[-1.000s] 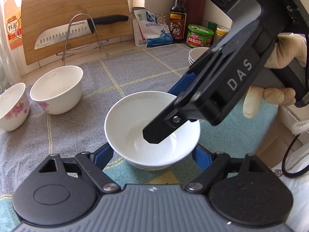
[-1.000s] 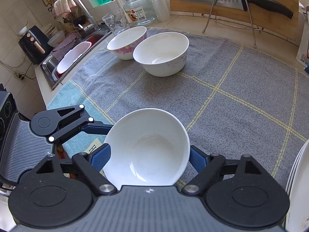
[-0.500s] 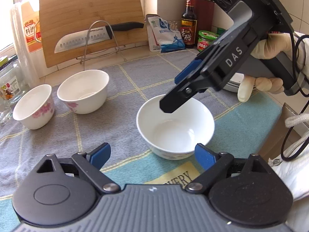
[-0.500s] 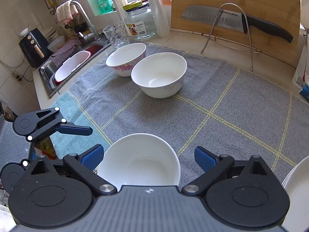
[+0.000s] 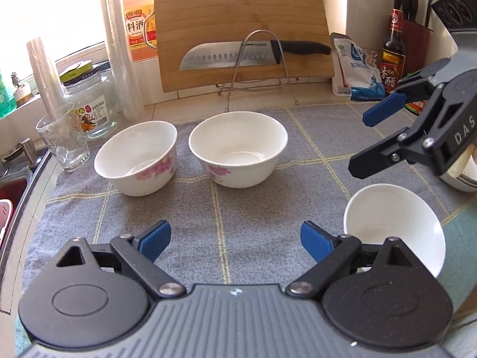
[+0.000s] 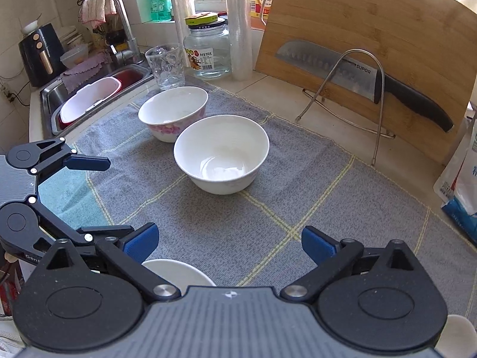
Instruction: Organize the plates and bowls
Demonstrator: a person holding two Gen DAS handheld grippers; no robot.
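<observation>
Both tools have withdrawn from the plain white bowl (image 5: 393,223), which now rests free on the gray towel (image 5: 238,208). Left tool (image 5: 235,238) and right tool (image 6: 229,240) hold their jaws spread, gripping nothing. Beyond the plain bowl stand two floral bowls: one (image 5: 238,152) just beside the other (image 5: 137,156).

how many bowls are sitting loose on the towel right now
3: a plain white bowl nearest the grippers, a wide floral bowl mid-towel, and a pink-flowered bowl beside it toward the sink. A stack at the right edge may hold more.
</observation>
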